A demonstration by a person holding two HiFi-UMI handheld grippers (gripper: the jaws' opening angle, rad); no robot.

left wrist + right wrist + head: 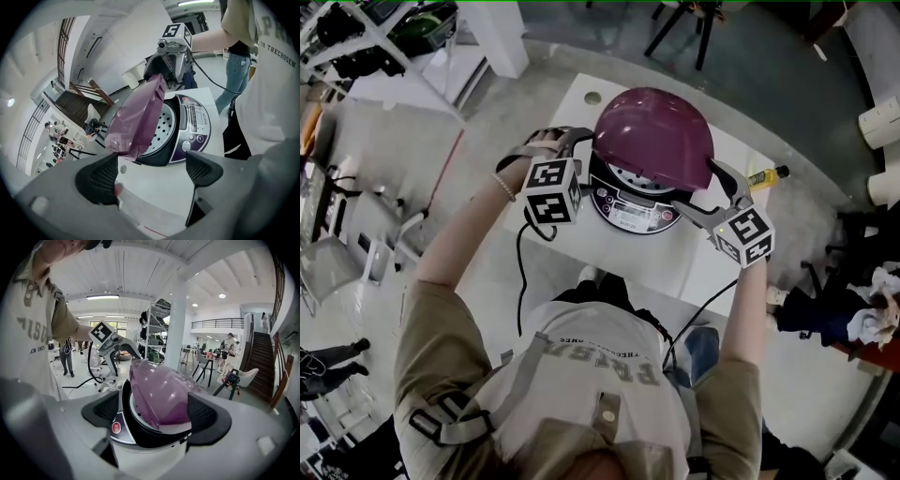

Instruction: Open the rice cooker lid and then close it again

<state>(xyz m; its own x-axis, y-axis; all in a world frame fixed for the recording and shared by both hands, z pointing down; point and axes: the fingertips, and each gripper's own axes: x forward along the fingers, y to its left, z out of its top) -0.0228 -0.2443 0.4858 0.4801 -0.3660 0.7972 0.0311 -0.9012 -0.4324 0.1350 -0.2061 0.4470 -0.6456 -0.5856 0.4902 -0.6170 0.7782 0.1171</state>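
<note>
A rice cooker (628,208) stands on a white table (562,281), its purple lid (652,131) raised partway and tilted. My left gripper (579,155) is just left of the cooker, open and holding nothing. In the left gripper view the lid (138,119) and the control panel (194,124) lie ahead of the open left gripper (150,174). My right gripper (705,192) is at the cooker's right side. In the right gripper view it (154,413) stands open, with the cooker's rim (140,434) and the lid (159,392) between its wide-apart jaws.
A yellow bottle (766,175) lies near the table's right edge, and a round hole (592,97) is at its far left. Cables hang off the table's near side. Shelving (384,37) and a chair (337,262) stand to the left on the floor.
</note>
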